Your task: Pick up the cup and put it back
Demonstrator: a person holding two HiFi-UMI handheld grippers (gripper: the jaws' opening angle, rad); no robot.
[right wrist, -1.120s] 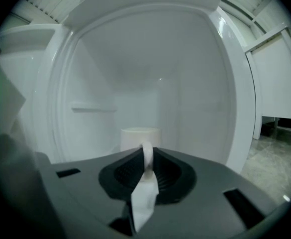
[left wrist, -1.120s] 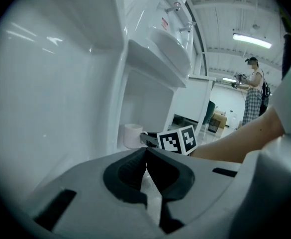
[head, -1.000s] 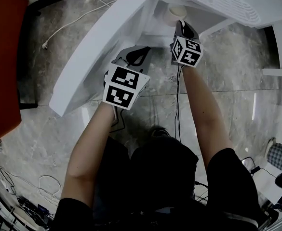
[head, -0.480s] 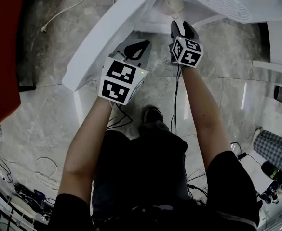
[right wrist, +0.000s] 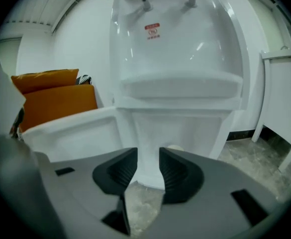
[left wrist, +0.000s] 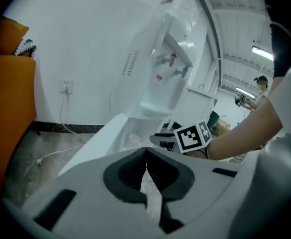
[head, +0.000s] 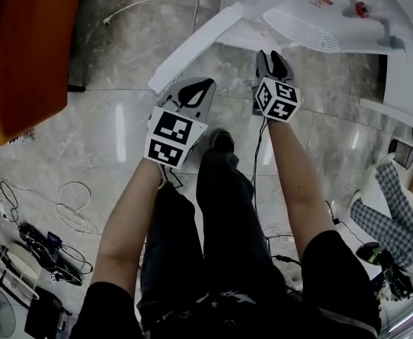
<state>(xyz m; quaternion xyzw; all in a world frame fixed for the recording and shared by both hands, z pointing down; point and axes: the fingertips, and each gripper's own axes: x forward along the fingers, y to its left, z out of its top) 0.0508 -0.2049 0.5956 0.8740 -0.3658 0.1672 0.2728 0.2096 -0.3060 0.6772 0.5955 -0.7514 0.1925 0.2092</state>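
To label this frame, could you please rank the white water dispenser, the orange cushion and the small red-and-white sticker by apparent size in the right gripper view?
1. White water dispenser, largest by far.
2. Orange cushion.
3. Red-and-white sticker on the dispenser, smallest.

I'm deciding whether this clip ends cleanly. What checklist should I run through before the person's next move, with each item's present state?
1. Right gripper is empty: ok. Its jaws are apart and closing, with nothing between them.
2. Left gripper is empty: ok. Its jaws are together and hold nothing.
3. Cup is in the water dispenser: ok. It stands upright in the open lower compartment.
4. Both grippers are clear of the cup: ok. Neither touches it.
5. Compartment door is shut: not ok. It stands wide open.
6. Cup is empty: cannot tell. It is too small to see into.
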